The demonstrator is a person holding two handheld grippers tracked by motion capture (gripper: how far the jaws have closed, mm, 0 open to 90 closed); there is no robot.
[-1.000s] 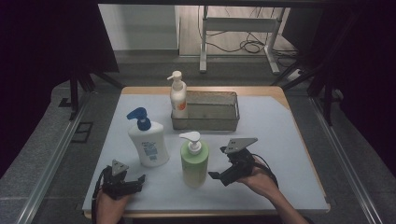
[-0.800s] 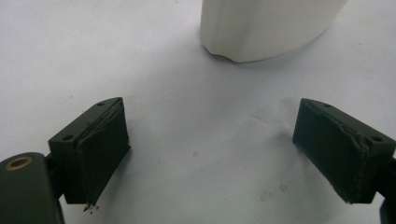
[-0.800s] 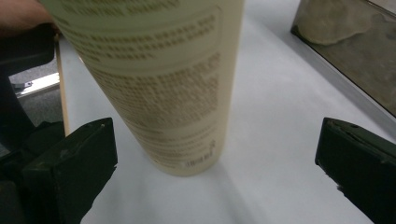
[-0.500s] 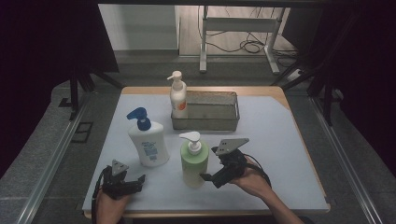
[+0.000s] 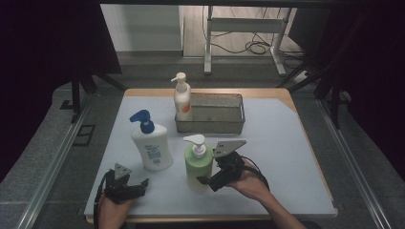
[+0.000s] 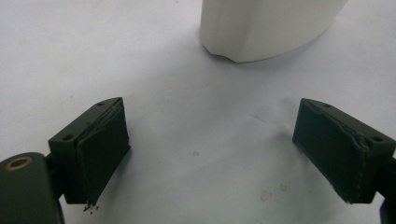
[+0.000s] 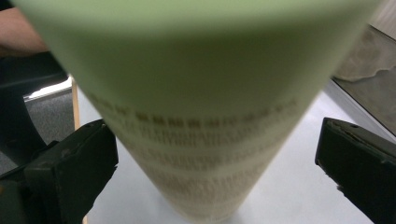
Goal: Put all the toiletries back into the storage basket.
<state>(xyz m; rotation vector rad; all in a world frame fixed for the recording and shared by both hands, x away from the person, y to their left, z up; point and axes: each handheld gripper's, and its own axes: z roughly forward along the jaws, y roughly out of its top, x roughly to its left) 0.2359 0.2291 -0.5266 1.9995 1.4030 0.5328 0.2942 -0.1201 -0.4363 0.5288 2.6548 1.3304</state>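
A green pump bottle [image 5: 198, 164] with a white pump stands upright near the table's front. My right gripper [image 5: 206, 180] is at its lower right, open. In the right gripper view the green bottle [image 7: 205, 116] stands between the two jaws, and a gap shows on each side. A white bottle with a blue pump [image 5: 152, 145] stands to the left. My left gripper [image 5: 138, 186] rests on the table in front of it, open with nothing between its fingers [image 6: 100, 149]. The white bottle's base [image 6: 266, 28] shows just beyond the jaws.
A metal mesh basket [image 5: 229, 125] stands at the back centre of the white table [image 5: 286, 157]. A cream pump bottle [image 5: 182, 98] stands upright at its left end. The table's right half is bare.
My right gripper has moved left and closer to the green bottle, so that its jaws now flank the bottle. The left gripper has stayed put.
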